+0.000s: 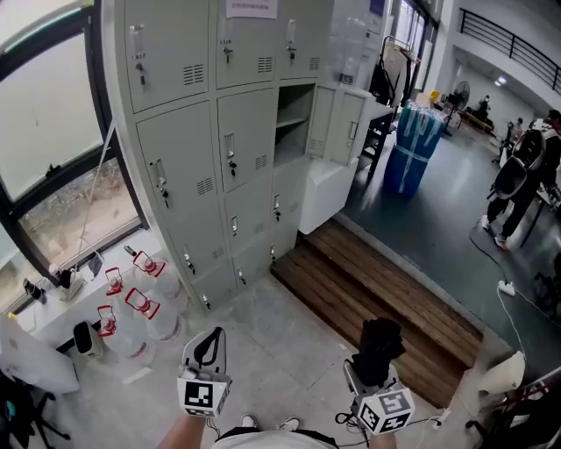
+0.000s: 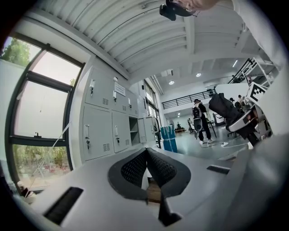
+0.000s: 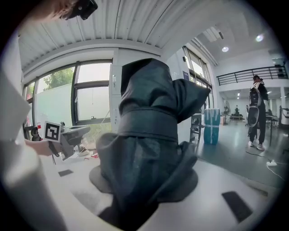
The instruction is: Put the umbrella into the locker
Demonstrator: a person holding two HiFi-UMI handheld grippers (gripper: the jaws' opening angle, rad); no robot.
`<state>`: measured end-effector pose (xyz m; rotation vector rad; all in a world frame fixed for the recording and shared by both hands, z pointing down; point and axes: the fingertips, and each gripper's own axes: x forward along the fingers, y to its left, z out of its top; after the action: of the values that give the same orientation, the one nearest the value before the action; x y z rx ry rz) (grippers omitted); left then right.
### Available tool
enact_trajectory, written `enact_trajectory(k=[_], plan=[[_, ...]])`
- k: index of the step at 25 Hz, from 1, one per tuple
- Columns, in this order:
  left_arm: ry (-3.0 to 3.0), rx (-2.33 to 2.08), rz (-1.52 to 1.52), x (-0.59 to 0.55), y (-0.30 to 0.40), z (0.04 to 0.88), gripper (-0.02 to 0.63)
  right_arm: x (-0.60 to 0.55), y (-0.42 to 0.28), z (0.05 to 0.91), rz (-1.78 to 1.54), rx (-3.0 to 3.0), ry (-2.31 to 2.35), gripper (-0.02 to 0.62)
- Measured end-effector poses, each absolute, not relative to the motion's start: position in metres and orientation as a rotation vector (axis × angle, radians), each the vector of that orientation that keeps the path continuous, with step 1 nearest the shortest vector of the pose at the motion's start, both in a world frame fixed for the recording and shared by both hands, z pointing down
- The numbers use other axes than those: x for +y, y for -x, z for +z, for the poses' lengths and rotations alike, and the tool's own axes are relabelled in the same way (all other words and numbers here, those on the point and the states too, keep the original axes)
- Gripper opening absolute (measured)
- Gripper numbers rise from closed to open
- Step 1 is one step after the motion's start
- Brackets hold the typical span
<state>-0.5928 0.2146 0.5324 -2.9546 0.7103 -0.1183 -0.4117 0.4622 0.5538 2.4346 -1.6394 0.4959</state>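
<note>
Right hand-held gripper [image 1: 375, 373] pinching a folded black umbrella [image 1: 380, 340], well apart from the lockers [image 1: 180, 149].
Only its own view shows the umbrella's strap [image 3: 146, 124]. Left hand-held gripper [image 1: 209, 349] is pressed together, empty. The locker-door notice [image 1: 250, 7] is unreadable.

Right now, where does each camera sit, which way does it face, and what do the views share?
Head view: on the person's head, looking steeply down at the lockers; shows left tongs and right tongs holding the umbrella.
Left gripper view: rides the left tongs, faces the lockers; its shut, empty jaws show.
Right gripper view: rides the right tongs, faces the window; umbrella fills its jaws.
Shared: lockers in head and left gripper views.
</note>
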Motion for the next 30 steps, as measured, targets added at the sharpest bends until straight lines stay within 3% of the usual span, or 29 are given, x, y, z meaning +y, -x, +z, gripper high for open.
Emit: enact_trajectory(k=[13, 30], plan=[[2.961, 0.695, -0.207, 0.227, 0.514, 0.563, 0.022, 0.476, 0.34, 0.579, 0.59, -1.682, -2.441, 0.202], [3.067, 0.549, -0.128, 0.061, 0.229, 0.57, 0.023, 0.283, 0.104, 0.551, 0.523, -1.681, -2.363, 0.202]])
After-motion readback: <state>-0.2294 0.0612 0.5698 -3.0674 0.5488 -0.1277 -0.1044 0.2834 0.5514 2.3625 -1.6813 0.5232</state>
